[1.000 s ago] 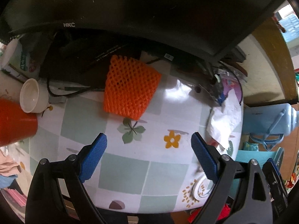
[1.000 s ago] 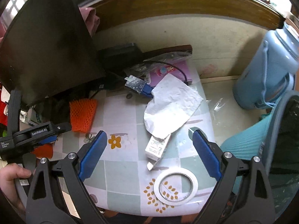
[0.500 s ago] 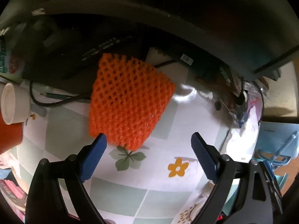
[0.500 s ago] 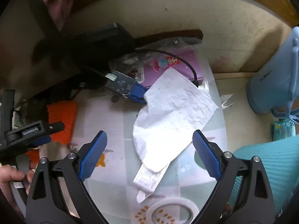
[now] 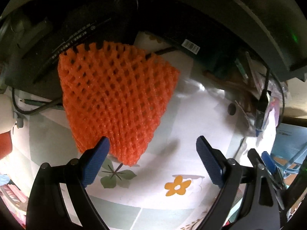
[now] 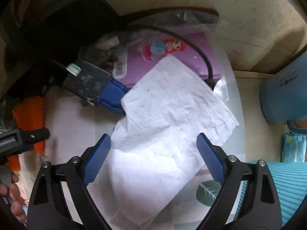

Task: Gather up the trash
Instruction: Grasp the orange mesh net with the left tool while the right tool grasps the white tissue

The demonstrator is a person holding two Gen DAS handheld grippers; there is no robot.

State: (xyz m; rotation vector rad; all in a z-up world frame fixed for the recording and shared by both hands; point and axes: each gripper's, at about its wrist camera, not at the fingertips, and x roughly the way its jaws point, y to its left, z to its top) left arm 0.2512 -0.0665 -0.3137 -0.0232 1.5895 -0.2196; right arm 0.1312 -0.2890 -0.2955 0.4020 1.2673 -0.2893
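Note:
An orange foam fruit net (image 5: 117, 99) lies flat on the flowered tablecloth (image 5: 172, 118), its far edge under the black monitor base. My left gripper (image 5: 152, 145) is open and empty, its left fingertip over the net's near corner. The net also shows in the right wrist view (image 6: 30, 115) at the left edge. A crumpled white paper tissue (image 6: 163, 134) lies on the table in the right wrist view. My right gripper (image 6: 153, 143) is open and empty, with its fingers on either side of the tissue, close above it.
A black monitor (image 5: 172, 9) overhangs the table's back. A grey adapter with a blue plug (image 6: 97, 86), a purple cartoon box (image 6: 172, 57) and a black cable (image 6: 191, 44) lie behind the tissue. A blue water jug (image 6: 285, 92) and teal chair (image 6: 287, 191) stand at right.
Both grippers have moved forward and down. The left one has closed in on the orange net, the right one on the white tissue. Both stay open.

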